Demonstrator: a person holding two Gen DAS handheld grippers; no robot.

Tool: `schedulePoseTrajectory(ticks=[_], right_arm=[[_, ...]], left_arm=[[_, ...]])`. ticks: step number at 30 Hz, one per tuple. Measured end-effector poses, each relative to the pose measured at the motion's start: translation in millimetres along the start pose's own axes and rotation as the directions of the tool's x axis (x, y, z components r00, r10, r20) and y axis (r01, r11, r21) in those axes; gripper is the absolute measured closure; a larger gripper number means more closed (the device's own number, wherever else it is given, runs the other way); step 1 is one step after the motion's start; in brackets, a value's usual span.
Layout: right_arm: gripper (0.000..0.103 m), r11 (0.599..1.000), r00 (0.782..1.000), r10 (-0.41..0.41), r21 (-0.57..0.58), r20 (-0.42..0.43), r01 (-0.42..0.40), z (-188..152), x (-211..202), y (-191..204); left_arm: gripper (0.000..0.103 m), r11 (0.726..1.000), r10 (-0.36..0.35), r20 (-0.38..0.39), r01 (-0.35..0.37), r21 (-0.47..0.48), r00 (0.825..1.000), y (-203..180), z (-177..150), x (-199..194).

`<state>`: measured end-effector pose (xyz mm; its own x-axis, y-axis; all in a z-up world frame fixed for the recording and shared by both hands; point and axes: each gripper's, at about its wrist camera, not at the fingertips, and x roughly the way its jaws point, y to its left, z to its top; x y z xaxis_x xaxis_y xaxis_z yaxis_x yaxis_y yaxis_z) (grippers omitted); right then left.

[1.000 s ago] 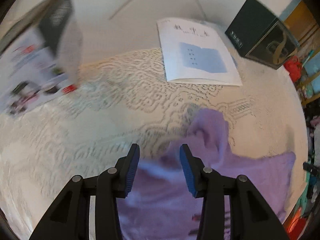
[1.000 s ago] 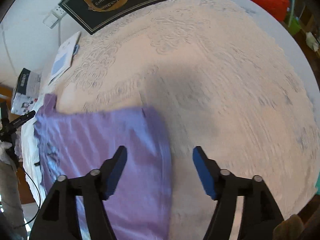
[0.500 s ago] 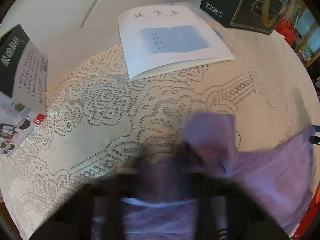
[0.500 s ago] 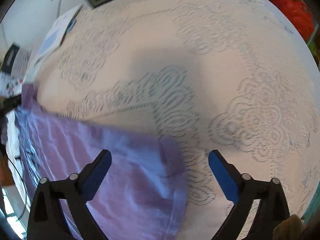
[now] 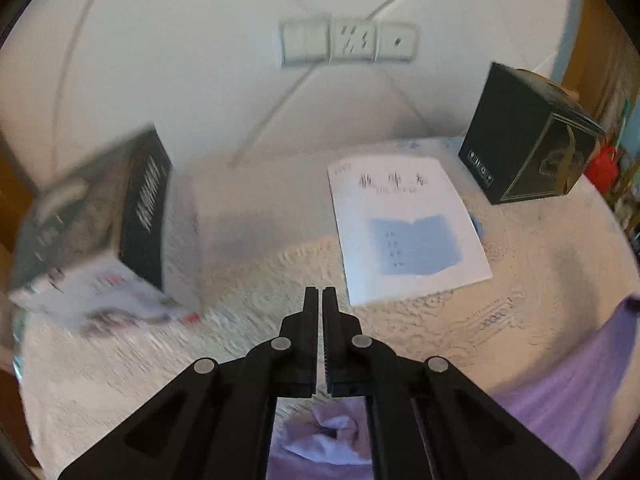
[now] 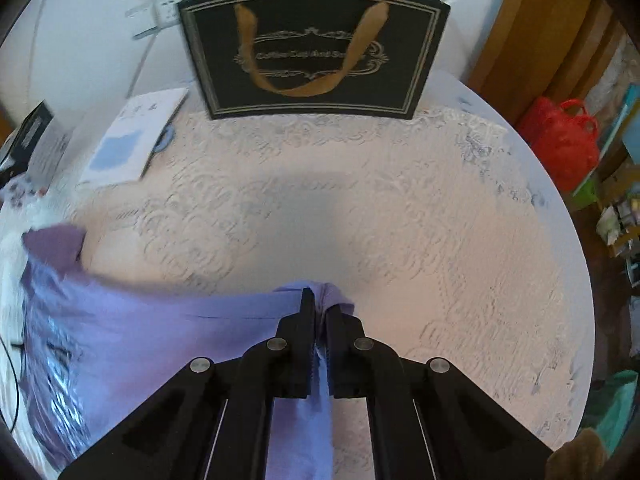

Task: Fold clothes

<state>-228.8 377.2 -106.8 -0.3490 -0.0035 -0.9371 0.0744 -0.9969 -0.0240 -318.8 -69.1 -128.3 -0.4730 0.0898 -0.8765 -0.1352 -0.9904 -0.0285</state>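
Observation:
A purple garment [image 6: 160,332] lies on the lace tablecloth [image 6: 400,240], spread to the left in the right wrist view. My right gripper [image 6: 319,300] is shut on its upper corner, with cloth bunched between the fingers. In the left wrist view the garment [image 5: 572,384] lies at the lower right and a bunched part [image 5: 320,436] hangs below the fingers. My left gripper [image 5: 319,294] is shut, with a thin gap at the tips; the cloth seems pinched lower between the fingers.
A black gift bag [image 6: 312,48] stands at the table's back, also in the left wrist view [image 5: 524,140]. A white booklet [image 5: 404,232] lies beside it. A printed box [image 5: 108,224] stands at the left. The wall with sockets [image 5: 348,44] is behind. The table's edge curves at right [image 6: 560,216].
Both grippers were open above the garment and have shut on it. Both views have tilted up toward the wall, and the cloth's corner is lifted.

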Motion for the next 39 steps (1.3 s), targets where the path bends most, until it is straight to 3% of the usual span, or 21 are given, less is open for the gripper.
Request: schedulePoseTrajectory(ticks=[1,2,3,4,6,8,11,13,14,15,18,19,20,21,25,30,32,34,36,37,39], right_arm=[[0.099,1.000,1.000,0.013,-0.001,-0.022,-0.013,-0.7,5.7,-0.1],[0.096,1.000,0.999,0.024,-0.005,-0.036,-0.024,-2.2,11.3,0.5],[0.086,0.999,0.999,0.032,-0.004,-0.044,-0.032,-4.9,14.4,-0.1],[0.077,0.999,0.998,0.038,0.001,-0.048,-0.038,-8.3,16.1,-1.3],[0.033,0.998,0.997,0.057,0.021,-0.046,-0.056,-14.0,17.4,-6.3],[0.030,0.994,0.996,0.090,0.065,-0.029,-0.088,-13.9,17.1,-15.0],[0.027,0.985,0.990,0.135,0.111,-0.038,-0.130,-11.3,24.3,-21.9],[0.014,0.984,0.988,0.144,0.111,-0.050,-0.138,-9.5,33.6,-20.1],[0.007,0.986,0.989,0.140,0.104,-0.052,-0.134,-8.9,37.7,-17.8],[0.007,0.988,0.989,0.130,0.088,-0.063,-0.124,-9.5,43.1,-13.7],[0.013,0.995,0.988,0.098,0.033,-0.115,-0.095,-13.0,61.7,0.6],[0.029,0.997,0.987,0.074,0.006,-0.143,-0.074,-16.4,67.4,6.5],[0.085,0.999,0.988,0.039,-0.020,-0.150,-0.042,-19.5,67.6,11.7],[0.094,0.999,0.990,0.003,-0.043,-0.143,-0.009,-21.8,64.9,16.1],[0.096,0.996,1.000,-0.005,-0.086,-0.007,0.004,-8.5,26.2,24.8],[0.097,0.998,0.990,-0.013,-0.061,0.139,0.021,40.8,1.2,25.9],[0.096,0.998,0.983,-0.036,-0.039,0.177,0.044,57.8,3.4,26.7],[0.087,0.998,0.983,-0.045,-0.026,0.179,0.050,65.8,5.0,27.2],[0.051,0.999,0.985,-0.036,-0.018,0.171,0.040,59.2,-1.2,25.2],[0.042,0.999,0.985,-0.032,-0.017,0.171,0.035,51.7,-6.5,23.1],[0.033,1.000,0.984,-0.024,-0.010,0.174,0.026,30.6,-19.2,17.3]], left_arm=[[0.083,1.000,-0.029,-0.031,0.028,-0.008,0.999,1.9,-3.0,4.8],[0.062,0.999,-0.049,-0.064,0.048,-0.012,0.997,3.8,-7.6,9.5],[0.052,0.998,-0.057,-0.092,0.057,-0.009,0.994,3.7,-13.0,15.0],[0.051,0.997,-0.071,-0.120,0.071,-0.006,0.990,1.2,-20.3,19.6],[0.050,0.996,-0.082,-0.180,0.085,0.010,0.980,-1.9,-35.0,26.7],[0.049,0.997,-0.063,-0.231,0.074,0.039,0.971,-6.7,-46.0,38.3],[0.049,0.995,-0.074,-0.282,0.088,0.039,0.957,-14.0,-60.4,56.0],[0.057,0.993,-0.082,-0.284,0.101,0.054,0.955,-22.4,-66.2,62.4],[0.089,0.992,-0.076,-0.281,0.100,0.074,0.957,-28.3,-69.6,63.9],[0.099,0.991,-0.065,-0.285,0.096,0.095,0.956,-33.6,-72.7,65.2],[0.099,0.984,0.005,-0.229,0.037,0.177,0.973,-47.9,-79.2,58.4],[0.099,0.985,0.013,-0.202,0.022,0.171,0.979,-47.3,-78.1,52.9],[0.099,0.988,0.016,-0.169,0.010,0.152,0.985,-44.6,-75.3,45.7],[0.100,0.991,0.020,-0.128,-0.003,0.132,0.992,-40.7,-70.7,36.4],[0.099,0.998,0.036,0.033,-0.037,0.048,0.999,-23.1,-44.7,-1.3],[0.095,0.998,0.063,0.088,-0.062,-0.011,0.994,-8.6,-5.0,0.1],[0.076,0.999,0.025,0.051,-0.022,-0.049,0.998,-3.6,7.7,10.9],[0.069,0.998,0.013,0.009,-0.013,-0.061,1.000,-0.3,7.1,6.5],[0.066,0.999,0.021,0.005,-0.021,-0.025,1.000,3.6,-6.2,-12.2],[0.065,0.999,0.032,-0.002,-0.032,-0.010,0.999,4.9,-15.6,-21.0],[0.063,0.998,0.063,-0.033,-0.063,0.007,0.997,7.7,-44.0,-36.8]])
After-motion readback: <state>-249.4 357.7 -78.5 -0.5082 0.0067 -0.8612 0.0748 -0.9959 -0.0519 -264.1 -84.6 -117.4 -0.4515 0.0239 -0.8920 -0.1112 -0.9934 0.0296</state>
